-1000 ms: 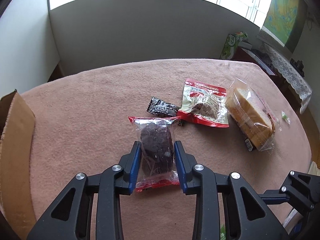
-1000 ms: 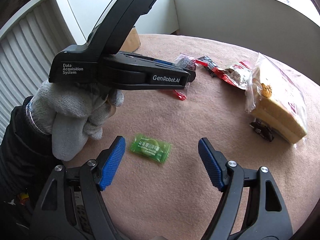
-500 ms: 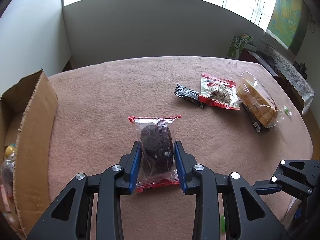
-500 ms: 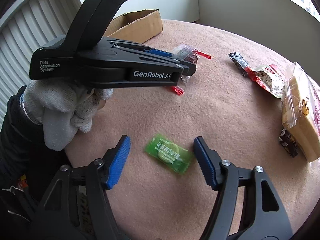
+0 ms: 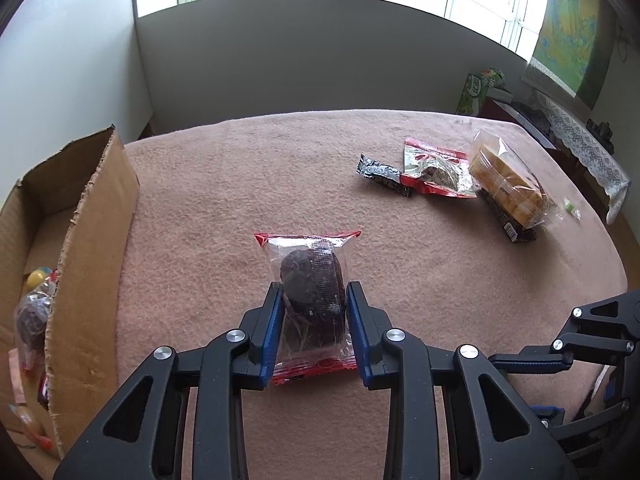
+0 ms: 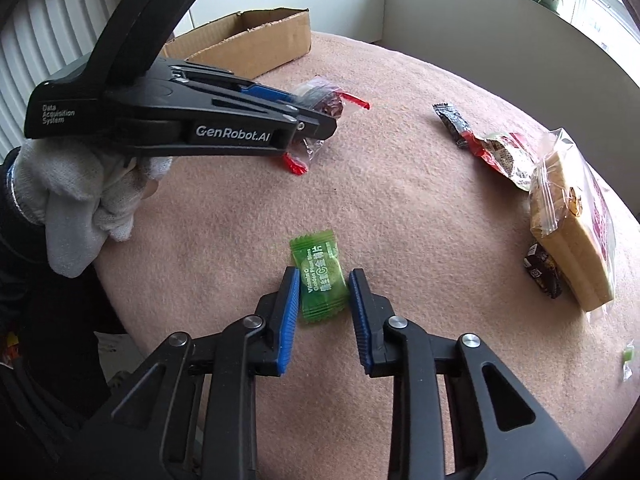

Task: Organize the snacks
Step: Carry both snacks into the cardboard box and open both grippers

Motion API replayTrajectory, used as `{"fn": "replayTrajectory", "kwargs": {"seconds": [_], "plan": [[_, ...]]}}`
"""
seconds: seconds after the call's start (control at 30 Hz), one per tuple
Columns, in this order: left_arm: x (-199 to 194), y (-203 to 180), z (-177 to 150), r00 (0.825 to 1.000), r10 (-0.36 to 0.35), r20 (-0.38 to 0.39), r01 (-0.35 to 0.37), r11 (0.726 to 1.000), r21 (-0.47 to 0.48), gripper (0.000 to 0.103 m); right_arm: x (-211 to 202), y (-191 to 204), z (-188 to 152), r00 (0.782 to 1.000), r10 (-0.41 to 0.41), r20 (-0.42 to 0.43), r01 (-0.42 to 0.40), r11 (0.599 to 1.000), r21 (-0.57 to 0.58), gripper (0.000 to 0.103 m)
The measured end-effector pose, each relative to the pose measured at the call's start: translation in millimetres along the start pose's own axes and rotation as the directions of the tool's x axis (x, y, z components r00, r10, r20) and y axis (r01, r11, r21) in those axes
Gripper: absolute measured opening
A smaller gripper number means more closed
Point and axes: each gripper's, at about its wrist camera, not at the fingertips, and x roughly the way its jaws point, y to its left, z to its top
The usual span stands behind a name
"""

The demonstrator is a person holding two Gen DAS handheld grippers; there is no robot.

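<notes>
My left gripper (image 5: 312,312) is shut on a clear, red-edged packet with a dark cake (image 5: 310,292) and holds it above the pink table cloth; it also shows in the right wrist view (image 6: 324,100). My right gripper (image 6: 324,296) has closed on a green candy packet (image 6: 320,276), its blue pads touching both sides. An open cardboard box (image 5: 92,240) with several snacks inside stands at the left; it also shows in the right wrist view (image 6: 256,40).
On the right of the table lie a black bar wrapper (image 5: 378,170), a red snack pouch (image 5: 436,170), a bagged sponge cake (image 5: 506,182) and a small green candy (image 5: 571,206). The table edge curves close on the right.
My left gripper has carried the cake packet left toward the box, which has come into view. My right gripper has narrowed from wide open to closed around the green candy.
</notes>
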Motion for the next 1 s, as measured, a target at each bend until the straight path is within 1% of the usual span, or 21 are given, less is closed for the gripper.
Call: {"fn": "replayTrajectory", "kwargs": {"seconds": [0.1, 0.2, 0.27, 0.3, 0.43, 0.6, 0.7, 0.9, 0.97, 1.0], "plan": [[-1.1, -1.1, -1.0, 1.000, 0.000, 0.005, 0.000, 1.000, -0.003, 0.029, 4.2, -1.1, 5.3, 1.000, -0.030, 0.007, 0.030, 0.999, 0.022, 0.025], [-2.2, -2.2, -2.2, 1.000, 0.000, 0.011, 0.000, 1.000, -0.003, 0.029, 7.2, -7.6, 12.4, 0.998, -0.063, 0.011, 0.062, 0.995, 0.076, 0.024], [-4.1, -0.8, -4.5, 1.000, -0.007, 0.014, 0.007, 1.000, -0.005, 0.029, 6.0, -13.5, 14.9, 0.996, -0.084, 0.018, 0.081, 0.991, 0.110, 0.021], [-5.1, -0.9, -4.9, 1.000, -0.010, 0.016, 0.010, 1.000, -0.007, 0.029, 4.7, -17.6, 16.2, 0.996, -0.088, 0.024, 0.084, 0.988, 0.132, 0.021], [-13.5, 0.1, -7.9, 0.999, -0.022, 0.034, 0.022, 1.000, -0.005, 0.028, -7.6, -34.2, 19.2, 0.995, -0.075, 0.062, 0.060, 0.975, 0.213, 0.021], [-23.6, 2.9, -8.0, 0.997, -0.035, 0.062, 0.036, 0.999, -0.015, 0.028, -20.6, -41.0, 22.3, 0.992, -0.083, 0.097, 0.056, 0.966, 0.254, 0.021], [-35.8, 4.5, -8.5, 0.995, -0.040, 0.093, 0.042, 0.999, -0.020, 0.028, -28.3, -41.0, 27.3, 0.988, -0.092, 0.123, 0.056, 0.962, 0.267, 0.021], [-65.0, 12.3, -7.8, 0.984, -0.049, 0.169, 0.056, 0.998, -0.038, 0.028, -49.2, -37.7, 46.3, 0.976, -0.087, 0.202, 0.026, 0.958, 0.285, 0.021], [-74.2, 20.0, -8.7, 0.980, -0.044, 0.194, 0.056, 0.997, -0.054, 0.028, -54.2, -35.6, 54.8, 0.971, -0.082, 0.224, 0.014, 0.957, 0.289, 0.021], [-78.8, 24.4, -9.2, 0.978, -0.041, 0.206, 0.055, 0.997, -0.062, 0.028, -50.8, -32.7, 64.7, 0.969, -0.081, 0.232, 0.011, 0.958, 0.287, 0.021]]}}
